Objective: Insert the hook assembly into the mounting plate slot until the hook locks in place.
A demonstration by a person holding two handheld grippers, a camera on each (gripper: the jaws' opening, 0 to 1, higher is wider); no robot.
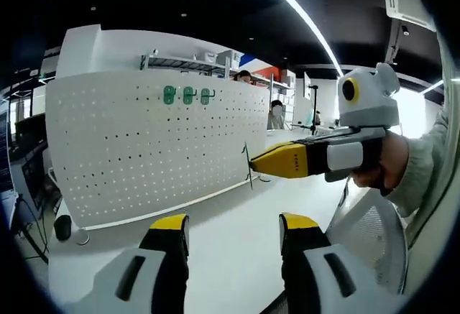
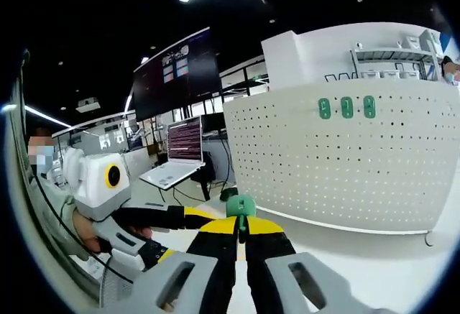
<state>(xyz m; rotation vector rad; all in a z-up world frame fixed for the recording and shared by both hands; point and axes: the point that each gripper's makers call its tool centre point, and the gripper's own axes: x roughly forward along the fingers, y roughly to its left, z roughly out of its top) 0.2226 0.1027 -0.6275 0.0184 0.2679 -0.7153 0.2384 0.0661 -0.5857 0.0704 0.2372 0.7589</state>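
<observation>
Pegboard [image 1: 154, 149] fills the left half of the left gripper view, with three green hooks [image 1: 187, 95] already hung near its top. We've got the right gripper [image 2: 241, 229] clamped tight on a fourth green hook [image 2: 241, 205], sitting low centre in the right gripper view, nose toward the board, well apart from it. We reckon that's for a straight push into a slot. Left gripper [image 1: 233, 222] is wide open and empty over the white table [image 1: 237, 213], free to steady things.
</observation>
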